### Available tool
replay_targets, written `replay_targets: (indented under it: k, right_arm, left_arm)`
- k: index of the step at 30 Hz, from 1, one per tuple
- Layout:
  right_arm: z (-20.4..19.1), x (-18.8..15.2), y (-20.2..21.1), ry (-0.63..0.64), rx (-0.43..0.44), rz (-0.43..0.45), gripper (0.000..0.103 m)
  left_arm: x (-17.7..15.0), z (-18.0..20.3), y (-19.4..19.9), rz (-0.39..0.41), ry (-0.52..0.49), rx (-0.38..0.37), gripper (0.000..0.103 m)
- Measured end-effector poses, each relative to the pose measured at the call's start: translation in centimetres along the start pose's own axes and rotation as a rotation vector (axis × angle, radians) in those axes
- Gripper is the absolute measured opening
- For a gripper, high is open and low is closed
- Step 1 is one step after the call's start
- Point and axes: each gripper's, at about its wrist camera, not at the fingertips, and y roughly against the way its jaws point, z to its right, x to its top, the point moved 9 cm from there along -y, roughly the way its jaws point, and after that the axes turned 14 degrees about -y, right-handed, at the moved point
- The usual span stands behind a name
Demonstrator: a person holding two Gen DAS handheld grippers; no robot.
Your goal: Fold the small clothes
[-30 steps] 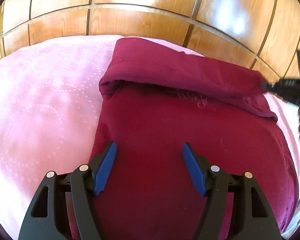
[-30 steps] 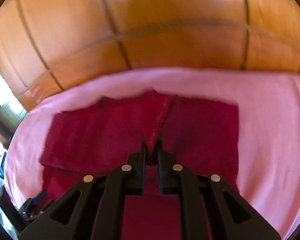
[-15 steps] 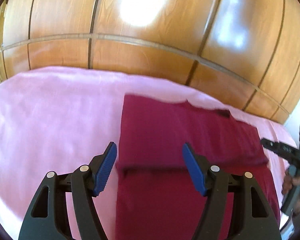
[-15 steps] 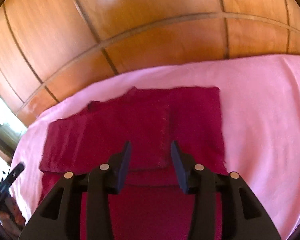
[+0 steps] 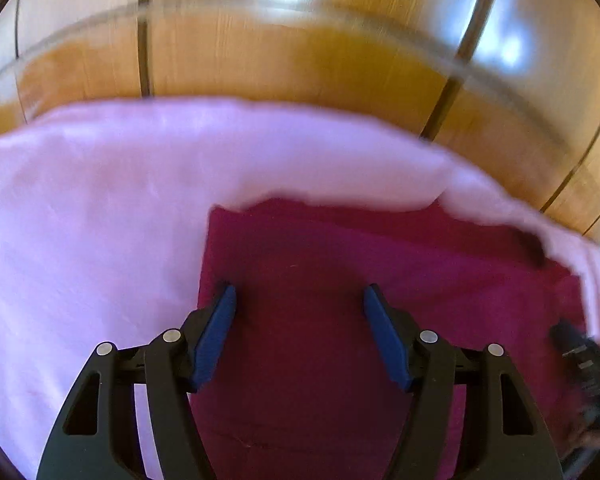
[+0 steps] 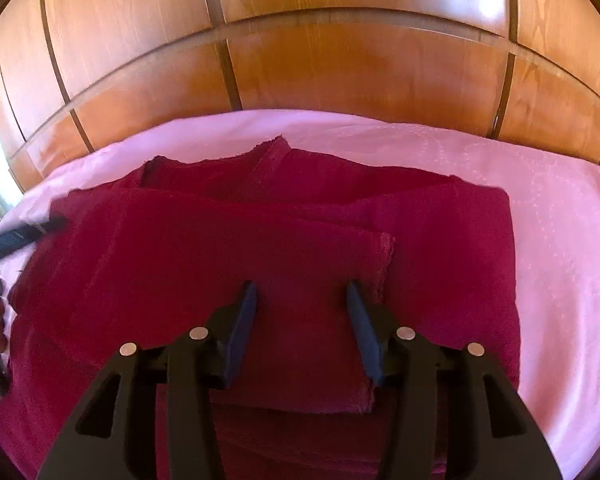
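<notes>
1. Lying flat on the pink bed sheet [image 6: 540, 216], the dark red garment [image 6: 220, 248] has one layer folded over itself, its folded edge just beyond the right tongs [image 6: 302, 296].
2. Those right tongs are opening, with nothing between the jaws.
3. The left tongs [image 5: 298, 300] stand wide open and empty above the garment's left part.
4. Judging by the layers, the next fold wants both corners gripped evenly and the edges lined up.
5. Sheet lies bare on both sides; the wooden panelling [image 6: 340, 60] rises close behind.
</notes>
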Motion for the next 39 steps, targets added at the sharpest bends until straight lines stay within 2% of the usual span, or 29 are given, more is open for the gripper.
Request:
replay_targets:
  k: [2,4,7,11,13,16,21,25,26,28,30,32,39]
  right_arm:
    - [-0.1,0.0,-0.2,0.010,-0.011,0.003,0.047]
    - [-0.1,0.0,-0.2,0.017,-0.016,0.008,0.048]
    - [-0.2,0.0,-0.5,0.008,-0.004,0.010,0.048]
    - [-0.1,0.0,-0.4,0.002,0.007,0.010,0.049]
    - [-0.1,-0.1,-0.2,0.006,0.004,0.012,0.049]
    - [-0.1,-0.1,-0.2,0.007,0.004,0.013,0.049]
    - [-0.1,-0.1,-0.2,0.005,0.005,0.013,0.050]
    - [-0.3,-0.1,-0.2,0.014,-0.001,0.008,0.052]
    - [-0.5,-0.1,-0.2,0.020,-0.006,0.008,0.055]
    - [-1.1,-0.3,0.1,0.044,-0.008,-0.004,0.067]
    - [-1.8,-0.6,0.7,0.057,-0.013,-0.012,0.088]
    - [-2.3,-1.1,1.7,0.064,-0.020,0.005,0.092]
    - [-2.1,-3.6,4.5,0.011,-0.003,-0.001,0.093]
  left_arm:
    - [-0.2,-0.2,0.0,0.036,0.010,-0.006,0.066]
    - [-0.1,-0.4,0.2,0.032,0.021,-0.008,0.066]
    - [-0.4,0.0,1.9,0.017,0.020,0.031,0.066]
    - [-2.1,2.0,5.9,0.046,-0.022,0.028,0.066]
    - [-3.4,3.4,7.2,0.050,-0.084,0.041,0.066]
    - [-6.4,3.8,4.8,-0.048,-0.138,0.081,0.067]
    - [-6.3,4.2,4.5,-0.048,-0.162,0.134,0.069]
    - [-6.2,4.1,6.8,-0.028,-0.110,0.126,0.069]
    - [-6.3,4.2,7.6,-0.017,-0.105,0.128,0.069]
    - [-6.4,4.5,9.4,0.010,-0.107,0.128,0.068]
    - [-6.6,4.5,11.1,0.037,-0.110,0.131,0.069]
    - [-7.0,4.5,12.8,0.057,-0.100,0.124,0.068]
    - [-8.6,4.4,15.9,0.082,-0.081,0.126,0.069]
